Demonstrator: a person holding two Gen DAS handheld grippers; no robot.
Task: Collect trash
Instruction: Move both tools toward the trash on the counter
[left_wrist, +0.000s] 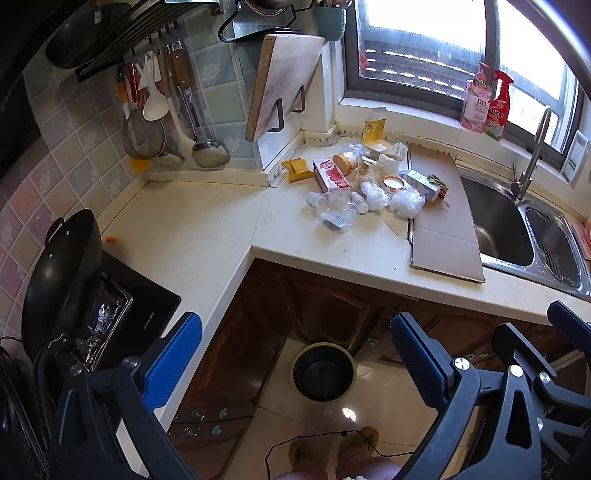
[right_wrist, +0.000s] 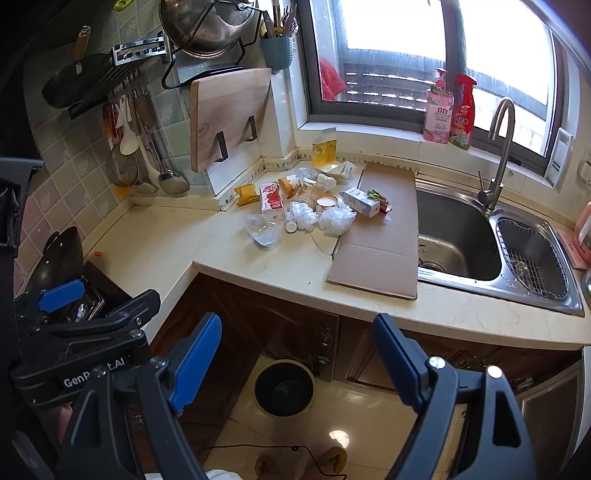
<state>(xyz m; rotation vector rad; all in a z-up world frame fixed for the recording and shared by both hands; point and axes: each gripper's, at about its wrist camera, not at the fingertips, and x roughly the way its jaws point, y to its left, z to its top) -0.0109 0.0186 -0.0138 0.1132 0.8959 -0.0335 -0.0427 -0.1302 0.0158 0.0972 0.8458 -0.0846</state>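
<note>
Left gripper hangs with its blue pads spread wide, nothing between them, aimed down over the cabinet front. Right gripper is just the same: jaws gaping, empty, held off the counter edge. Straight below both, on the pale floor tiles against the dark wooden cabinets, sits the trash bin, round, dark inside with a light rim, and it looks empty from up here.

Up on the cream countertop, well apart from both grippers, is the trash pile, bunched in the corner below the window. There's a pink carton lying flat, a yellow wrapper beside it toward the wall, a crushed clear plastic bottle at the near edge of the heap, crumpled clear bags, a round white-topped lid, and a small blue-and-white carton lying on the sheet of flat cardboard that runs along the sink's side.

To the right, the steel sink with its tall faucet. Two spray and soap bottles stand on the window sill. A wooden cutting board leans in its rack against the wall. Far left, a black wok tilts on the stove.
</note>
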